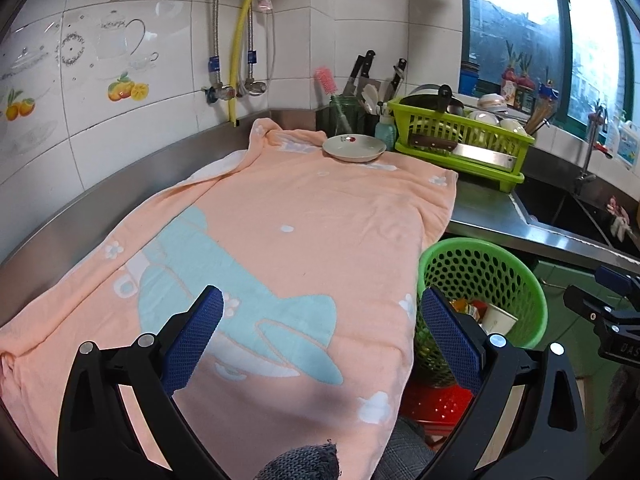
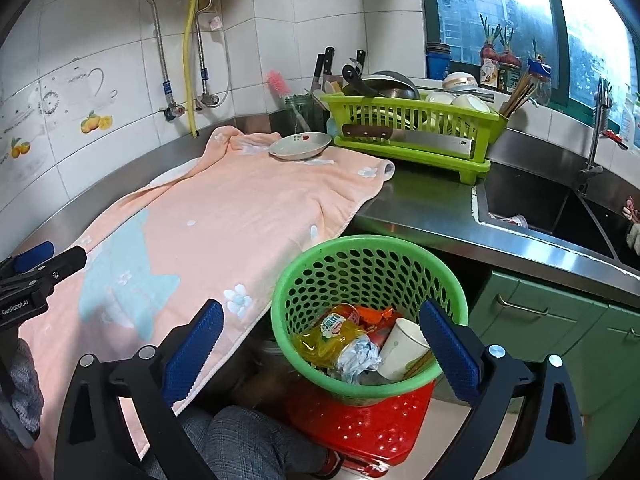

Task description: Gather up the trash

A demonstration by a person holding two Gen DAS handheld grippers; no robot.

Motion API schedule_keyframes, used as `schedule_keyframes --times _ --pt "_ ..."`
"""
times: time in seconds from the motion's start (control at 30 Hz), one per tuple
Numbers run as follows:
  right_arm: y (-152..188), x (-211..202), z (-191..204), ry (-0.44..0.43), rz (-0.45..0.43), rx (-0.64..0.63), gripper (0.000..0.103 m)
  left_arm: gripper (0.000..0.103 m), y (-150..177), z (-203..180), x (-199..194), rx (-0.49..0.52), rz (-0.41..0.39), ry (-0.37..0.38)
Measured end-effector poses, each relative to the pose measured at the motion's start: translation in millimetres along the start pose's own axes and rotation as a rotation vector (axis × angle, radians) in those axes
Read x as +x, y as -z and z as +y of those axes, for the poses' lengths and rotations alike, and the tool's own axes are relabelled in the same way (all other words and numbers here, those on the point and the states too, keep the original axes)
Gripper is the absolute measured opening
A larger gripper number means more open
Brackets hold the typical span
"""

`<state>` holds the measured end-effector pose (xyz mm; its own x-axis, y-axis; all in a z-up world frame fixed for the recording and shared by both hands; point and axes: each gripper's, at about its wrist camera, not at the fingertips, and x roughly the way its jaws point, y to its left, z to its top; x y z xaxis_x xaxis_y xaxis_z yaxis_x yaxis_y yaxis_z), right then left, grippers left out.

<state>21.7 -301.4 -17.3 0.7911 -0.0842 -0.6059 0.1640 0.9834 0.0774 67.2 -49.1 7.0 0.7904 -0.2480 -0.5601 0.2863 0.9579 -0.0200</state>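
A green perforated basket (image 2: 362, 258) stands on a red stool (image 2: 372, 424) beside the counter. In it lie a paper cup (image 2: 402, 346), a yellow wrapper (image 2: 324, 336), an orange wrapper (image 2: 370, 316) and crumpled foil (image 2: 358, 354). My right gripper (image 2: 320, 340) hovers open just above the basket, nothing between its fingers. My left gripper (image 1: 320, 328) is open over the peach towel (image 1: 280, 232), holding nothing. The same basket (image 1: 480, 268) shows at the right of the left wrist view, with the cup (image 1: 498, 318) inside. Each gripper shows at the edge of the other's view.
A small white dish (image 1: 354, 147) rests on the towel's far end. A lime dish rack (image 2: 408, 136) with bowls and a cleaver sits beside the sink (image 2: 536, 208). Knives and a brush stand in the corner. Green cabinets (image 2: 560, 320) lie below the counter. A person's knee (image 2: 240, 440) is underneath.
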Motion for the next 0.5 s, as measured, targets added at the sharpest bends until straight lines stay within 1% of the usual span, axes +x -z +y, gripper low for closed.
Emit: schedule_keyframes --times 0.5 --pt "-1.0 -2.6 0.2 0.000 -0.007 0.004 0.095 0.098 1.9 -0.1 -1.7 0.003 -0.001 -0.002"
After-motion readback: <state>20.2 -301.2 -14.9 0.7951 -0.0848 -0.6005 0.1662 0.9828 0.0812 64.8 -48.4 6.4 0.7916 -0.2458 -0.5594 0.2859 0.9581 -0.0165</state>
